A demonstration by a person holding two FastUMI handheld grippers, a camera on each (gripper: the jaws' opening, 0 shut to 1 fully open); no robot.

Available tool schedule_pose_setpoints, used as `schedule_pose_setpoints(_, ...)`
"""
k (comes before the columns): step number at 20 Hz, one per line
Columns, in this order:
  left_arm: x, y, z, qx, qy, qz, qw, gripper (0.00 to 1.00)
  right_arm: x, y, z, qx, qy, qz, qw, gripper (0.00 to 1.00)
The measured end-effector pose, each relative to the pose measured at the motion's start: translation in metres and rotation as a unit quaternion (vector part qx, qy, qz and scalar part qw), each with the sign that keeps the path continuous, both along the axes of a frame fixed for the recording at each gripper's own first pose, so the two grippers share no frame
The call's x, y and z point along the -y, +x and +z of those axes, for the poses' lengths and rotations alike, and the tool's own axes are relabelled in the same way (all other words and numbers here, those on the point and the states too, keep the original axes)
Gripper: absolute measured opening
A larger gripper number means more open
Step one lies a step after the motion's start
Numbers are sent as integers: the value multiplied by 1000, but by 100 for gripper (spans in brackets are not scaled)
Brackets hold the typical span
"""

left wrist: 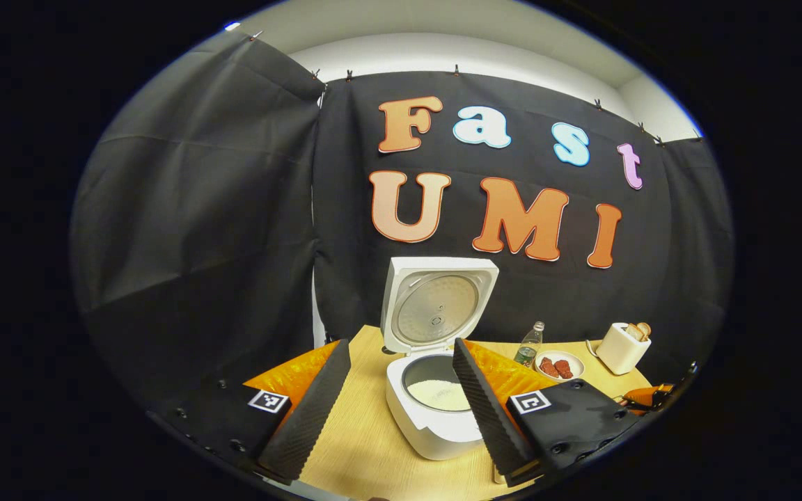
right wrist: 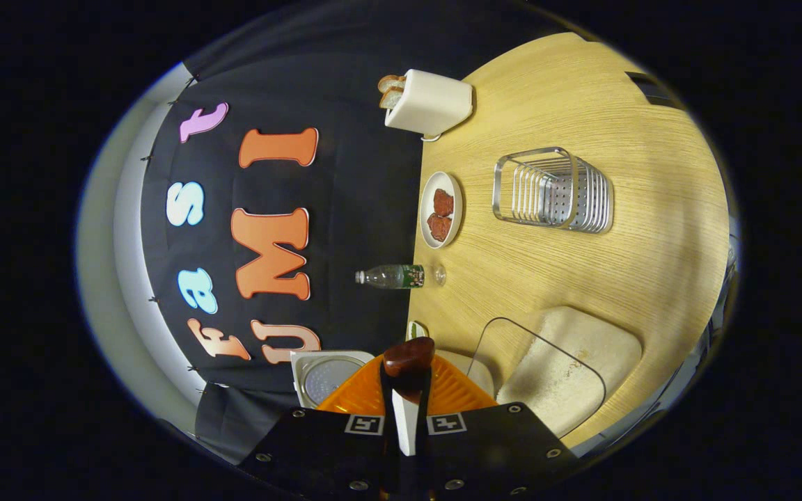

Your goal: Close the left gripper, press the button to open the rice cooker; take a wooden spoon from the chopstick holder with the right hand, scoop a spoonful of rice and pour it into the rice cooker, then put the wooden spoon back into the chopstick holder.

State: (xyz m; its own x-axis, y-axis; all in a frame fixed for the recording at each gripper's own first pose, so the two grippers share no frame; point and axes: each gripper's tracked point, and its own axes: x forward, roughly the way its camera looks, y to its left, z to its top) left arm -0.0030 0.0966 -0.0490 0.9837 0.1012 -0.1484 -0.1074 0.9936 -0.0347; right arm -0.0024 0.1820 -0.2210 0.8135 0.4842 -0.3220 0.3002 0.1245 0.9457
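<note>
The white rice cooker [left wrist: 436, 410] stands on the wooden table with its lid [left wrist: 438, 306] raised upright and white rice in its pot [left wrist: 443, 393]. My left gripper [left wrist: 401, 348] is open, its fingers spread to either side of the cooker and holding nothing. In the right gripper view, which is rolled sideways, my right gripper [right wrist: 408, 390] is shut on the wooden spoon [right wrist: 409, 356]. The spoon's dark bowl pokes out past the fingertips, close to the cooker's lid [right wrist: 328, 376]. A clear container of rice [right wrist: 561, 362] lies just beside it. The wire chopstick holder [right wrist: 554, 188] stands farther off.
A plate with red pieces of food [right wrist: 441, 209], a small bottle [right wrist: 390, 276] and a white toaster with bread [right wrist: 429, 101] line the table's back edge by the cloth wall. Bare wooden tabletop [right wrist: 651, 229] surrounds the holder.
</note>
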Motion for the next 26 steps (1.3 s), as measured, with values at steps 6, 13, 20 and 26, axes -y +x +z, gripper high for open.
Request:
schedule_pose_setpoints(6,-5,-1,1,3,-6,4,1000,100,-6,17,46,15,31,1,999,8)
schedule_pose_setpoints(13,-8,1,-3,0,-7,5,1000,100,-43,49,93,46,54,17,997,8)
schedule_pose_setpoints(20,-16,10,-6,0,-6,11,1000,100,-99,75,133,80,50,50,994,8)
schedule_pose_setpoints(26,-24,12,-13,-6,-13,17,1000,100,-136,101,149,100,25,62,993,8)
